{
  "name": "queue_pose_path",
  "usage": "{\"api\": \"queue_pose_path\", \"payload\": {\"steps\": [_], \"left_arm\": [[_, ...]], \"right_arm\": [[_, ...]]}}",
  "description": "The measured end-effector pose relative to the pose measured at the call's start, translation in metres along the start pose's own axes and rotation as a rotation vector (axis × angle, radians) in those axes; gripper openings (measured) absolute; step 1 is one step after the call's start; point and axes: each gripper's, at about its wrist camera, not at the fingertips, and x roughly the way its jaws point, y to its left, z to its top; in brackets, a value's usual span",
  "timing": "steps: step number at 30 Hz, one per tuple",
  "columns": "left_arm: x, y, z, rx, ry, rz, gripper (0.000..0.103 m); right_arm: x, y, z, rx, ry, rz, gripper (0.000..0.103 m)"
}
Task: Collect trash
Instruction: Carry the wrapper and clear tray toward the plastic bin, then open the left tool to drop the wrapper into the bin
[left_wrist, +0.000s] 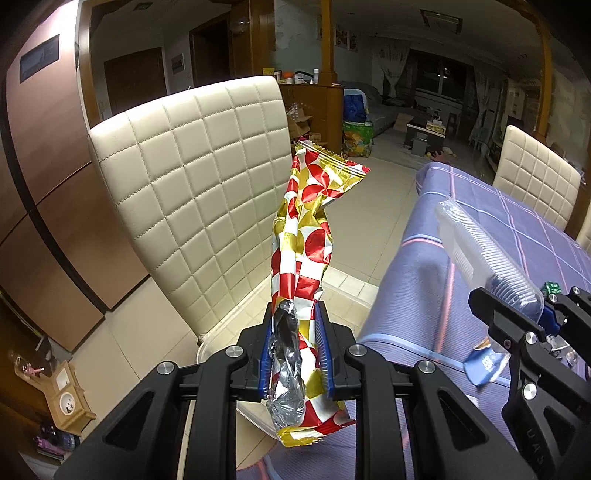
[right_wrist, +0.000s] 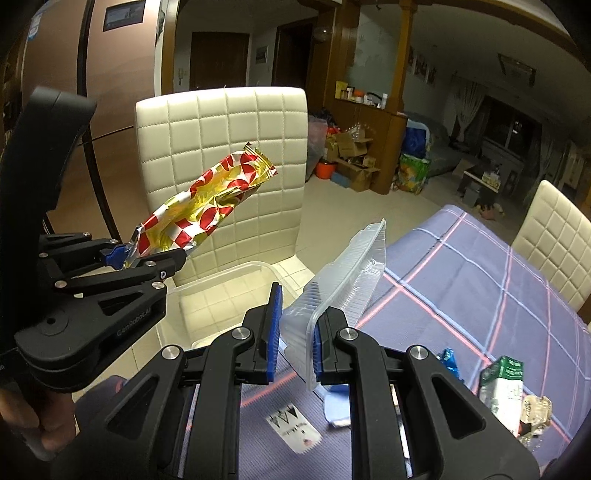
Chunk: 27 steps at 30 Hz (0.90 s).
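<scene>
1. Wrapper (left_wrist: 301, 258), a crinkled foil sleeve in red, white and gold, is clenched between the jaws of the left gripper (left_wrist: 293, 350), held up in the air in front of a cream quilted chair (left_wrist: 195, 192).
2. Its long axis runs forward and up from the jaws: the sealed, crimped end points away toward the chair back, and the torn end with silver lining hangs behind the pads, toward the camera.
3. Seen from the right wrist, the wrapper slants up to the right from the left gripper, over a clear plastic bin (right_wrist: 221, 291) that sits on the chair seat.
4. Right gripper (right_wrist: 295, 347) has its jaws closed on a clear ribbed plastic tray (right_wrist: 351, 273), gripping it at one short end.
5. The tray's long axis also rises forward and away from the jaws, its far end tipped up above the edge of the desk (right_wrist: 480, 277), which carries a purple checked cloth.
6. A green and white carton (right_wrist: 504, 387), a blue scrap (right_wrist: 448, 360) and a small printed paper (right_wrist: 293, 430) lie on the desk near the right gripper.
</scene>
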Motion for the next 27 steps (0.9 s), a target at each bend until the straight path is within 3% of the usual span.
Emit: {"api": "queue_pose_path", "payload": {"steps": [15, 16, 17, 18, 20, 27], "left_arm": [[0.031, 0.025, 0.007, -0.007, 0.058, -0.012, 0.023], [0.035, 0.028, 0.008, -0.01, 0.07, -0.017, 0.025], [0.038, 0.03, 0.008, -0.013, 0.078, -0.022, 0.039], [0.04, 0.032, 0.009, -0.021, 0.082, -0.028, 0.062], [0.039, 0.038, 0.009, -0.033, 0.055, -0.029, 0.077], [0.047, 0.051, 0.009, -0.043, 0.059, -0.012, 0.079]], "right_arm": [[0.047, 0.029, 0.022, 0.018, 0.07, 0.07, 0.016], [0.049, 0.03, 0.022, 0.023, 0.074, 0.072, 0.016], [0.052, 0.03, 0.023, 0.031, 0.078, 0.068, 0.016], [0.053, 0.031, 0.024, 0.035, 0.076, 0.063, 0.016], [0.056, 0.032, 0.025, 0.04, 0.075, 0.054, 0.016], [0.067, 0.04, 0.028, 0.031, 0.098, 0.052, 0.016]]}}
